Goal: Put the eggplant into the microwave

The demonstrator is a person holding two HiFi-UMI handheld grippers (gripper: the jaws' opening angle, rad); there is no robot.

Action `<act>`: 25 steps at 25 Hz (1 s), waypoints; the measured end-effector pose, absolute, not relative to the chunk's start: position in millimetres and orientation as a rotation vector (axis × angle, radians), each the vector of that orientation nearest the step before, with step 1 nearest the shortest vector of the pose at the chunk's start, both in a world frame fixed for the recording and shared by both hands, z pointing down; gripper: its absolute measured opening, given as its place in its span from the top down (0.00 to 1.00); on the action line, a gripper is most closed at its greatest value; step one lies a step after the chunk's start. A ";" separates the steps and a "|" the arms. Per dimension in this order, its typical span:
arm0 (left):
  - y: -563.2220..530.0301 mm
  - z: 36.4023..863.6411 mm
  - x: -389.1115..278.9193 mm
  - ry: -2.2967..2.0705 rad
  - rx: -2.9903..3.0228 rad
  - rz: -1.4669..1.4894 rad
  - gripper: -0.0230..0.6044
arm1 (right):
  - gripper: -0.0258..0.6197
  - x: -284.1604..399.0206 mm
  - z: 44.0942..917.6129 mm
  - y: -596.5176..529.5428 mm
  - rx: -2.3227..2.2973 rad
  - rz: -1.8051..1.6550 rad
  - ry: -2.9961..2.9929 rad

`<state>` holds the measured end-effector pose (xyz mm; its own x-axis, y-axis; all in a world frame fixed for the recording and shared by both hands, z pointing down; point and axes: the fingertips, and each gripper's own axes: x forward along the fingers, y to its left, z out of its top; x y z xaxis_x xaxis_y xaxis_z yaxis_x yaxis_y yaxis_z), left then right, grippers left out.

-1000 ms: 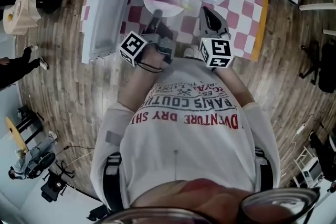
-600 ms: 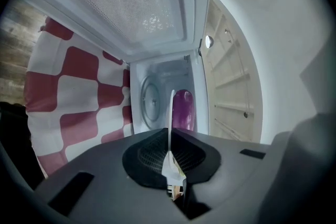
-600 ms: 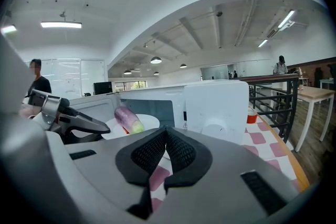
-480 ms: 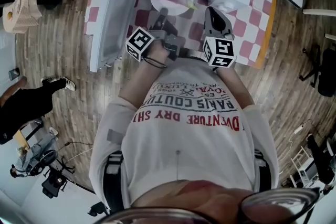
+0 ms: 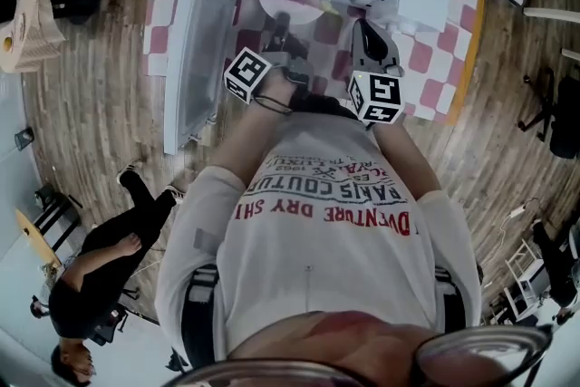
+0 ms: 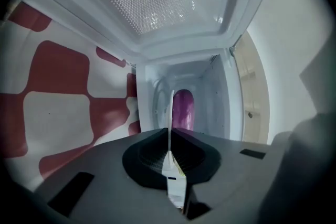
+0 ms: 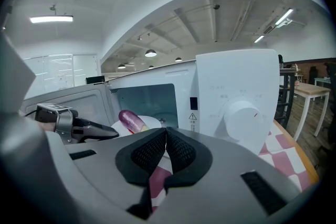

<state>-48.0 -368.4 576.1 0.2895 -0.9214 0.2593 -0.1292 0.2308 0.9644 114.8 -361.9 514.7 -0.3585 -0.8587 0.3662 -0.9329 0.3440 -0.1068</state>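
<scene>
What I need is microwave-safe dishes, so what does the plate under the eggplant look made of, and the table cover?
Plate: thin, plain white and smooth, so glazed ceramic or melamine; the look cannot settle which.
Table cover: red-and-white checks lying smooth and flat, probably coated cloth or vinyl.

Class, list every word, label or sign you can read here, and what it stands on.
"PARIS COUTU", upside down: shirt.
"DVENTURE DRY SHI", upside down, cut off: same shirt.
Warning triangle: microwave front.
Print around the dial: too small to read.
</scene>
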 end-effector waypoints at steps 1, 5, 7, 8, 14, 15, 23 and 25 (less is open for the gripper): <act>-373.1 580.4 -49.9 -1.155 1.215 -0.756 0.91 | 0.92 112.9 517.1 -364.2 1.608 0.442 -2.360; -388.5 593.8 -54.7 -1.156 1.194 -0.748 0.91 | 0.92 106.8 526.4 -370.9 1.596 0.468 -2.342; -394.8 598.7 -55.5 -1.155 1.182 -0.743 0.91 | 0.92 104.8 530.4 -374.3 1.591 0.480 -2.331; -397.8 600.7 -55.6 -1.154 1.177 -0.740 0.91 | 0.92 104.2 532.0 -376.2 1.590 0.484 -2.326; -413.6 608.4 -56.0 -1.155 1.178 -0.719 0.91 | 0.92 100.9 534.0 -389.6 1.604 0.488 -2.318; -416.3 608.5 -55.8 -1.157 1.187 -0.714 0.91 | 0.92 100.4 533.6 -391.9 1.606 0.485 -2.318; -431.1 616.2 -52.7 -1.160 1.216 -0.696 0.91 | 0.92 96.9 537.4 -399.7 1.613 0.489 -2.308; -434.7 617.3 -53.3 -1.167 1.221 -0.687 0.91 | 0.92 94.7 538.0 -399.9 1.605 0.494 -2.311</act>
